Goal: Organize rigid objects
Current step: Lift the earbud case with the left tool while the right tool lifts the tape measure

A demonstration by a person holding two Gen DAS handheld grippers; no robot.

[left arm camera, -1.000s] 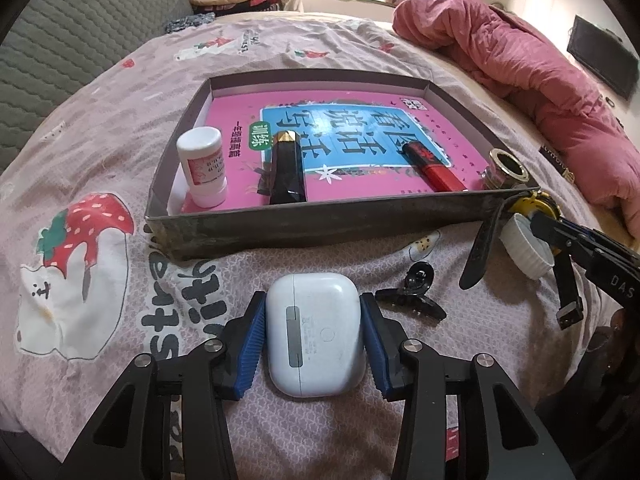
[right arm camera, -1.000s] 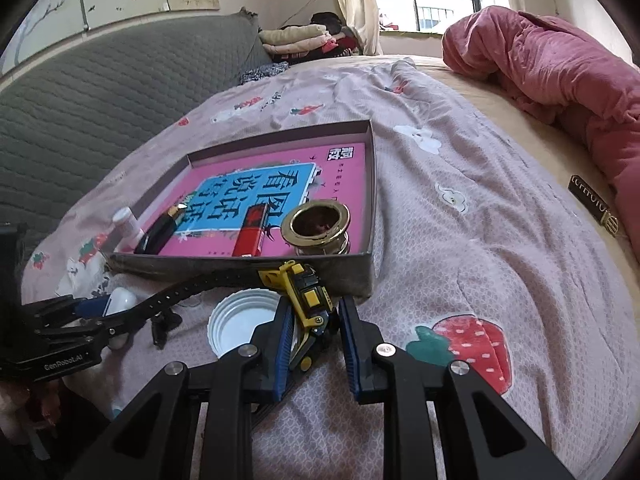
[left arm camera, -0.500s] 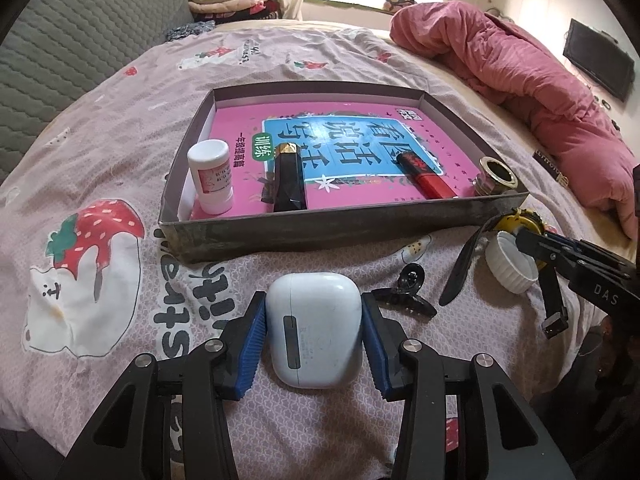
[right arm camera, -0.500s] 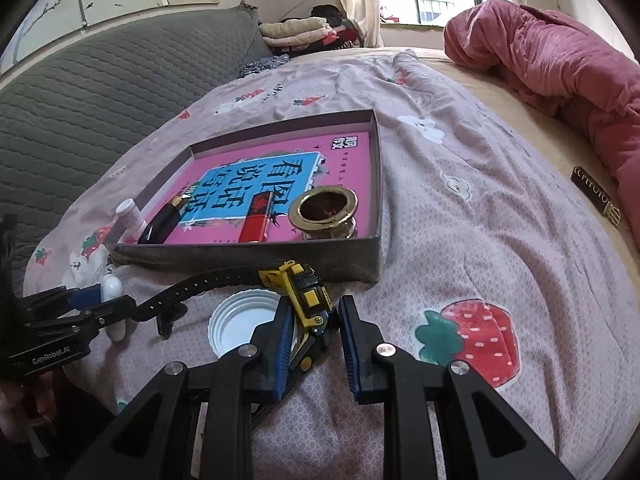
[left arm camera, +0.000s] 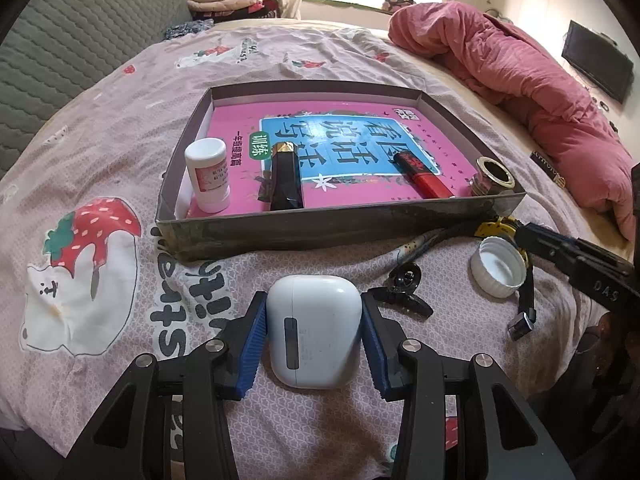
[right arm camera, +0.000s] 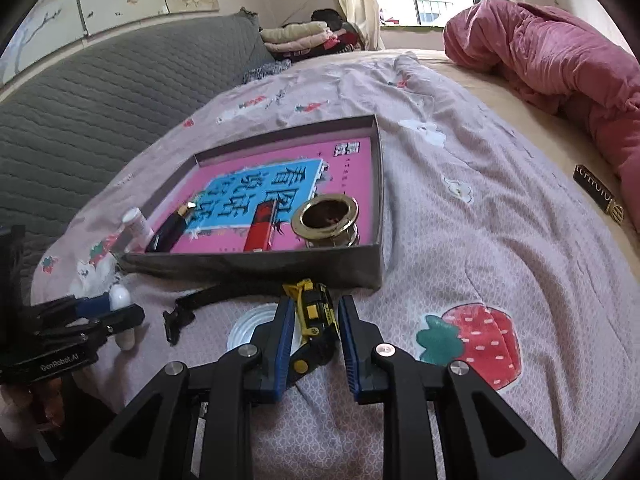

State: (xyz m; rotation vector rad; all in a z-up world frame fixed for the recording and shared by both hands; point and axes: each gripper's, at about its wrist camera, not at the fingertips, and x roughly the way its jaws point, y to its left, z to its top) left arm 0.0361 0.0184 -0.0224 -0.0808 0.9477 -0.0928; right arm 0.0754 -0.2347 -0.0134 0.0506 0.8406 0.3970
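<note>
Both tongs seemingly grip: left [left arm camera: 313, 338] earbud case [left arm camera: 312, 330], right [right arm camera: 314, 334] toy [right arm camera: 316, 316].

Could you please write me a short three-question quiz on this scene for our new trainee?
1. True or false: the white bottle stands upright inside the box.
2. What sits between the left gripper's jaws? A) earbud case B) hair clip C) bottle cap
3. Name the item between the right gripper's jaws.
Key: 1 true; 2 A; 3 the yellow-and-black watch.
</note>
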